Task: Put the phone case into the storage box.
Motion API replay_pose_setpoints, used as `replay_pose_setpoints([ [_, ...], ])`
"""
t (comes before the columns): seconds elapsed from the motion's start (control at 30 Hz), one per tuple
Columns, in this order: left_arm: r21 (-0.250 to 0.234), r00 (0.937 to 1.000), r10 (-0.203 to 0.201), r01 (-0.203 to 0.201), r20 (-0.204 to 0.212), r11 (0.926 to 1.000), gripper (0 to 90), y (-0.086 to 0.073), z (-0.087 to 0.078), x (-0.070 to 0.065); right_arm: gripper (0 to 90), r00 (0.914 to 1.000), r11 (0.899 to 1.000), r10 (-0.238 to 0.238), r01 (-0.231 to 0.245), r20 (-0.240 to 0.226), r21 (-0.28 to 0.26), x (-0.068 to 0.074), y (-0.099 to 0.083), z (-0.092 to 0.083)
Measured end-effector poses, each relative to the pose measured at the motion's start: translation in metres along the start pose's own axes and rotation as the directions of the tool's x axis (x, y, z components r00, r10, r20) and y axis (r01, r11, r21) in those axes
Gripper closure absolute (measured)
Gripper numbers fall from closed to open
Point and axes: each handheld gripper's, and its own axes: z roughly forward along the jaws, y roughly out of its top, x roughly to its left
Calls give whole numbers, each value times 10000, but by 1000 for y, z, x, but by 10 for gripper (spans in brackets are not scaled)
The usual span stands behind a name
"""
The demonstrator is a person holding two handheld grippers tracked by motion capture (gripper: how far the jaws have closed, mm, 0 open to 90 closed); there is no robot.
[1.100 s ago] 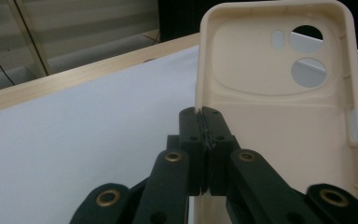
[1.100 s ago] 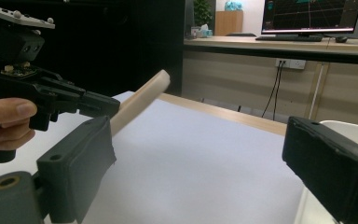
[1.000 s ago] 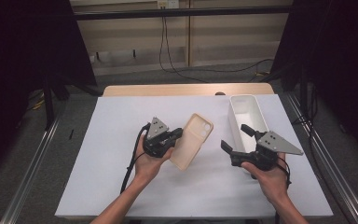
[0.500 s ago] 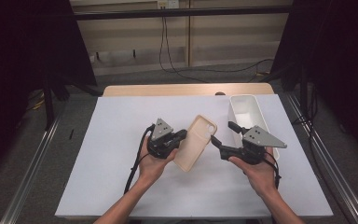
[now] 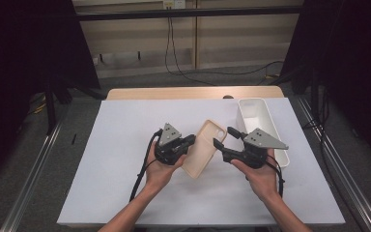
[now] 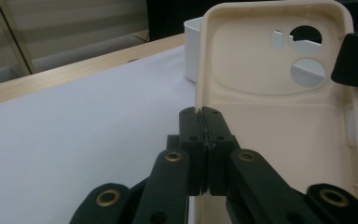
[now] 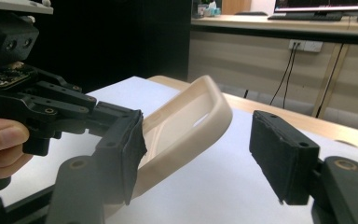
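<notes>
High view: the left hand-held gripper (image 5: 189, 140) pinches the edge of the phone case (image 5: 204, 148), held tilted above the middle of the tabletop (image 5: 116, 145). The right hand-held gripper (image 5: 224, 137), jaws closing, straddles its other edge without squeezing.

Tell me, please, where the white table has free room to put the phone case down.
Free: the wide patch left of the left tool, and the strip between the phone case and the table's far edge. Crowded: beside the white bin and right tool.
</notes>
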Motion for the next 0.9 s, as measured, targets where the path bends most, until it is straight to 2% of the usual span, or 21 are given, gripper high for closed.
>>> replay_pose_setpoints([
  [0.13, -43, 10000, -6, 6, -2, 10000, 885, 0, 0, -1, 415, 9999, 9999, 100, -100, 93, 87, 2, -1, 2],
  [0.27, -120, 10000, -14, 13, -34, 9999, 884, 1, -1, -1, 511, 9994, 9993, 319, -317, -92, 192, -1, -2, 3],
  [0.6, -287, 9999, -126, 124, -56, 9995, 883, 1, -2, -2, 629, 9979, 9968, 648, -647, -3, 472, -4, -5, 5],
  [0.77, -319, 9999, -142, 139, -82, 9994, 881, 0, -2, -1, 696, 9962, 9957, 859, -854, -127, 348, -6, -5, 6],
  [0.9, -226, 9999, -120, 118, -82, 9997, 876, -2, 0, 0, 771, 9939, 9949, 1002, -996, -451, 162, -7, -5, 6],
])
